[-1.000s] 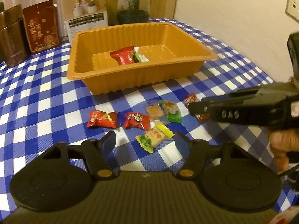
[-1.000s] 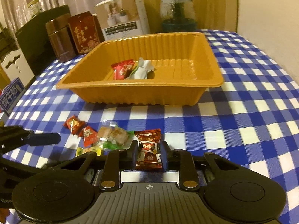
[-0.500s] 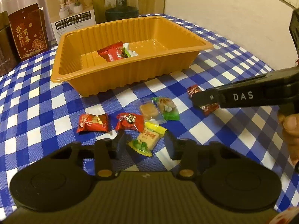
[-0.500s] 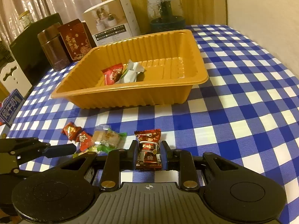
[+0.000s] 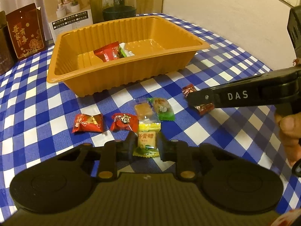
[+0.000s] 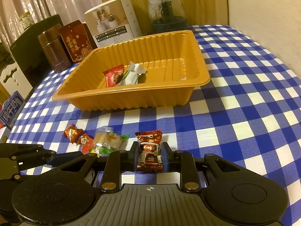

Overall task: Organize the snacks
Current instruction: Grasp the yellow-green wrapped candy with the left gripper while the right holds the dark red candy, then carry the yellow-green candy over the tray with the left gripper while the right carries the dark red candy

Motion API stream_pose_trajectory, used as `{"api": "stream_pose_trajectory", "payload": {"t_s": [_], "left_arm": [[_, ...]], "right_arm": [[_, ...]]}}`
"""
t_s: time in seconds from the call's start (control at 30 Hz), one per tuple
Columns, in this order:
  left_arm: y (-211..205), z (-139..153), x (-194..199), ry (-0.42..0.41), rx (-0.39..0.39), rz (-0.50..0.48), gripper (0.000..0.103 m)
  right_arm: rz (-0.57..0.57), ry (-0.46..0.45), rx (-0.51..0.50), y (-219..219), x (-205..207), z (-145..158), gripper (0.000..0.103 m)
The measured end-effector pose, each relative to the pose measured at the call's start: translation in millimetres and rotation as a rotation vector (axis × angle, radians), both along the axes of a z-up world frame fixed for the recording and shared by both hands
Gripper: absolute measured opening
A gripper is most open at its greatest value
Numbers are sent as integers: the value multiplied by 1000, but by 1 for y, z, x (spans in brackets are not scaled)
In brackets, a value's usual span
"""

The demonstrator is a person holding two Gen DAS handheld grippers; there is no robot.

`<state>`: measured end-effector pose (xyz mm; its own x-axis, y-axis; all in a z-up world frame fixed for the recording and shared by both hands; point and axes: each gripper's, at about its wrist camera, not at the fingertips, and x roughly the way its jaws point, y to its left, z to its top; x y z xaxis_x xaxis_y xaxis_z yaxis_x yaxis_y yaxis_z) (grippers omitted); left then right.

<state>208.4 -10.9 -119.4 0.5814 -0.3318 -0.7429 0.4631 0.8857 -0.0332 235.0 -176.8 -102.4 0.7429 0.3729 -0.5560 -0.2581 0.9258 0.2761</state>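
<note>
Nearest the left wrist camera, the left gripper (image 5: 145, 144) has just been closing its jaws, and its pads now press on both sides of a yellow-wrapped candy (image 5: 147, 141) lying on the blue-checked tablecloth (image 5: 37, 109). In the right wrist view, the right gripper (image 6: 150, 156) is clamped on a dark red candy (image 6: 150, 150), which stands between its blue pads just above the cloth. Just beyond the yellow candy lie four loose sweets in a ragged row: a red foil candy (image 5: 88, 122), a second red candy (image 5: 123, 121) with a cartoon face, a clear-wrapped brown candy (image 5: 143, 109) and a green-wrapped candy (image 5: 162, 108), the last two touching. Farther back sits an orange plastic tray (image 5: 120, 79) with ribbed walls, holding red packets (image 5: 110, 53) and a white-and-green wrapper (image 6: 132, 74) near its middle. Behind the tray, along the table's far edge, stand a red gift box (image 5: 25, 35), a white carton (image 5: 68, 11) and a glass jar (image 5: 118, 1).
</note>
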Motion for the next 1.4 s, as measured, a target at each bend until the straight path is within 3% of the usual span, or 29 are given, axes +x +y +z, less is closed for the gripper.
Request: {"api": "stream_pose_trajectory", "payload": {"t_s": [0.53,1.1,1.4], "left_arm": [[1,3,1,54,-58,14,18],[5,47,-12,-73,-148,108,18],[15,61,-11,-116,-184,196,18]], "right_arm": [[8,-11,4,0,-1,2,26],[6,-98,-8,-4,-22,23,26],[-11,-224,-23,-2,-35,43,26]]}}
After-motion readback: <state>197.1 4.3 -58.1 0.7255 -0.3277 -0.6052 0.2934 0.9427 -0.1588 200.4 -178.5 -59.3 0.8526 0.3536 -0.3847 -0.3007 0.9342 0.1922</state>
